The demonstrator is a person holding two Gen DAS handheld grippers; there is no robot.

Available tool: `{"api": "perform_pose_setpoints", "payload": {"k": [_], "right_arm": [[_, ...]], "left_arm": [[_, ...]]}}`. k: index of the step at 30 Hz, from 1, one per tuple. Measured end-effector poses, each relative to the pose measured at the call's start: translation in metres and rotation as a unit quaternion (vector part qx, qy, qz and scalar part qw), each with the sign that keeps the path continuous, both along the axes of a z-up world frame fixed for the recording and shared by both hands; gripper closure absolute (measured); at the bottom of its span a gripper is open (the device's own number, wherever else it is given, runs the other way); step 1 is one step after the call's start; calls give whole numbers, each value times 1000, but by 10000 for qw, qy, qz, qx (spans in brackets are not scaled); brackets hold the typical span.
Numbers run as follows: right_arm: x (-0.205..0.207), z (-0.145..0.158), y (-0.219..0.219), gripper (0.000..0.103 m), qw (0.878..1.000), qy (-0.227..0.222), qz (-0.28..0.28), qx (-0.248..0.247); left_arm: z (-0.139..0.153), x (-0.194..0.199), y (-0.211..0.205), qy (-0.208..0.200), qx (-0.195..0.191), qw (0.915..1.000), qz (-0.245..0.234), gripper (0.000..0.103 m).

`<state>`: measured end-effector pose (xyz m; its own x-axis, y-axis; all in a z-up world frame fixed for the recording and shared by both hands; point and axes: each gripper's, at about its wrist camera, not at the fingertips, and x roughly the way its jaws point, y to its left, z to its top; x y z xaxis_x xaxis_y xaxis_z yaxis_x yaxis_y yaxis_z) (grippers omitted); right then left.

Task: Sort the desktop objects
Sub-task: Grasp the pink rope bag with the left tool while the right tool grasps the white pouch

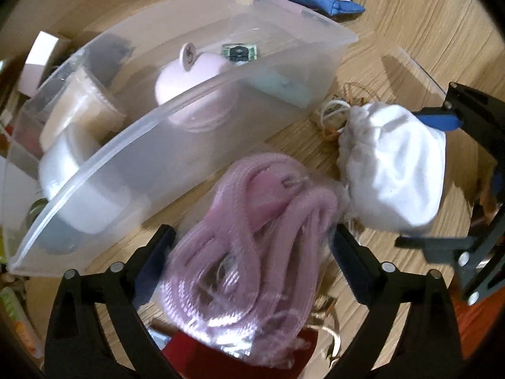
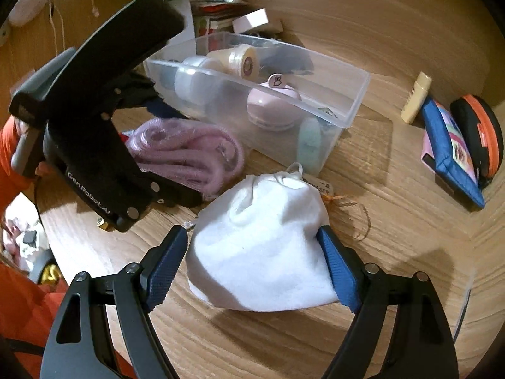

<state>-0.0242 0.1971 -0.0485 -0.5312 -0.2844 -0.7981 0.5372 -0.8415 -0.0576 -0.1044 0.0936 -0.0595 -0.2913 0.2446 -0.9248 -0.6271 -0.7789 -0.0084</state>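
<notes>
My left gripper (image 1: 252, 246) is shut on a clear bag of coiled pink cable (image 1: 249, 240), held just in front of the clear plastic bin (image 1: 195, 139); the bag also shows in the right wrist view (image 2: 189, 154). My right gripper (image 2: 252, 259) is shut on a white drawstring pouch (image 2: 262, 246), which rests on or just above the wooden desk (image 2: 394, 252); the pouch also shows in the left wrist view (image 1: 394, 170). The bin (image 2: 347, 107) holds a pink round case (image 2: 273, 104), tape rolls (image 2: 240, 58) and other small items.
A blue pencil case (image 2: 448, 148) and a black-and-orange round case (image 2: 479, 132) lie at the right, with a cream tube (image 2: 416, 98) beside them. A thin brown string (image 2: 356, 218) lies by the pouch. Small boxes and packets (image 2: 249, 20) sit behind the bin.
</notes>
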Motion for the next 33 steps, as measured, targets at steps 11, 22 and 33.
{"api": "perform_pose_setpoints", "payload": {"k": [11, 22, 33], "right_arm": [[8, -3, -2, 45, 9994, 316, -63, 124], [10, 26, 8, 51, 9970, 182, -68, -751], [3, 76, 16, 51, 9904, 826, -179, -1098]], "left_arm": [[7, 12, -13, 442, 367, 9980, 276, 30], [29, 32, -34, 831, 772, 9907, 747, 35], [66, 35, -53, 1300, 1317, 9750, 1232, 35]]}}
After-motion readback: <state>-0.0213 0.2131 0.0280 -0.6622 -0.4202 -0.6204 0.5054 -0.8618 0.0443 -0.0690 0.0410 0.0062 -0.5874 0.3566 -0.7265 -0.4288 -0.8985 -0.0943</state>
